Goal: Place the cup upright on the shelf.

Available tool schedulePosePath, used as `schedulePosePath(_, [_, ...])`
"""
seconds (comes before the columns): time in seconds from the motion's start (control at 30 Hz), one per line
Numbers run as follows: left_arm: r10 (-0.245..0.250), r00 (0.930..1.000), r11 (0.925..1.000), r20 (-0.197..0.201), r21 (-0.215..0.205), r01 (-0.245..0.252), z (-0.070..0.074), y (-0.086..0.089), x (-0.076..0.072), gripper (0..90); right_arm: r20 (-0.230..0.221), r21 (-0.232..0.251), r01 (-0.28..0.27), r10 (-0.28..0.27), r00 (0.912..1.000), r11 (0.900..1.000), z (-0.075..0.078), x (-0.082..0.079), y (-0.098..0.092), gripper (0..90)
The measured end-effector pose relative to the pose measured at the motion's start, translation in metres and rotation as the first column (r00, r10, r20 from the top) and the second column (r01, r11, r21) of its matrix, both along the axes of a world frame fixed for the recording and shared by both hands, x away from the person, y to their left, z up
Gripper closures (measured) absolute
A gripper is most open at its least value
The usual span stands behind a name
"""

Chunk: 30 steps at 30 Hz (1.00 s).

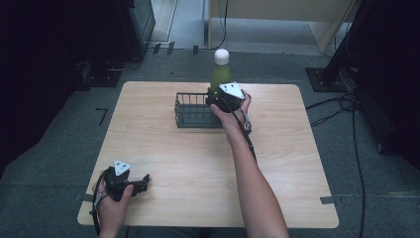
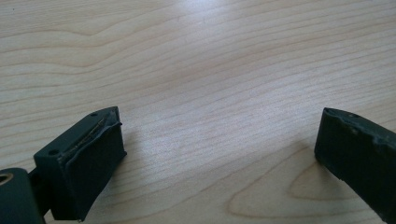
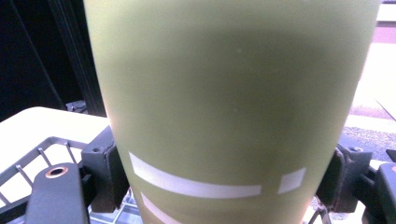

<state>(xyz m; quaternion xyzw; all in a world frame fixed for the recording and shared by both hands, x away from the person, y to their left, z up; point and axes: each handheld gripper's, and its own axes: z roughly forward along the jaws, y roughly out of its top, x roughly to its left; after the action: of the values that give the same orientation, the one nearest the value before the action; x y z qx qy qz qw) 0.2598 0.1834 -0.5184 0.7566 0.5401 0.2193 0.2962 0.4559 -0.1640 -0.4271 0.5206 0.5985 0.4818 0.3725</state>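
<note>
**Right tool grips the green bottle at the basket**

The right tool (image 1: pixel 225 96) is clamped on the bottle (image 1: pixel 221 74), one black pad pressed to each side of its lower body, as the right gripper view shows. The bottle (image 3: pixel 233 93) is green with pale stripes near the grip and a white cap (image 1: pixel 221 55); it stands upright. Below it sits the wire basket (image 1: pixel 190 111), dark and open-topped, on the far middle of the surface (image 1: pixel 198 163). The bottle is at the basket's right end; whether its base rests inside cannot be told. The hand (image 1: pixel 233 111) holding this tool reaches forward with the forearm stretched across the surface.

The left tool (image 1: pixel 130 182) lies low at the near left corner, held in the other hand (image 1: pixel 111 206). Its jaws stand wide apart with nothing between them, just bare wood (image 2: pixel 210 93) under them.
</note>
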Motion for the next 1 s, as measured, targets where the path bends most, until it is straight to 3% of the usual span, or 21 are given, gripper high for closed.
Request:
schedulePosePath(0.37, [0.0,1.0,1.0,0.001,0.0,0.0,0.0,0.0,0.0,1.6,-0.004,0.001,0.009,-0.009,0.9999,1.0,-0.007,0.0,-0.004,20.1])
schedulePosePath(0.67, [0.0,1.0,1.0,0.001,0.0,0.0,0.0,0.0,0.0,1.5,-0.042,0.023,-0.002,0.003,0.9991,1.0,-0.004,0.0,-0.006,18.6])
schedulePosePath(0.77, [0.0,1.0,1.0,0.001,0.0,0.0,0.0,0.0,0.0,1.6,-0.049,0.049,-0.011,0.013,0.9987,0.999,-0.002,0.0,-0.008,15.6])
schedulePosePath(1.0, [0.001,1.0,1.0,0.001,0.0,-0.001,0.0,0.0,0.0,1.5,-0.025,0.049,-0.045,0.047,0.9986,0.998,0.004,-0.006,-0.01,6.4])
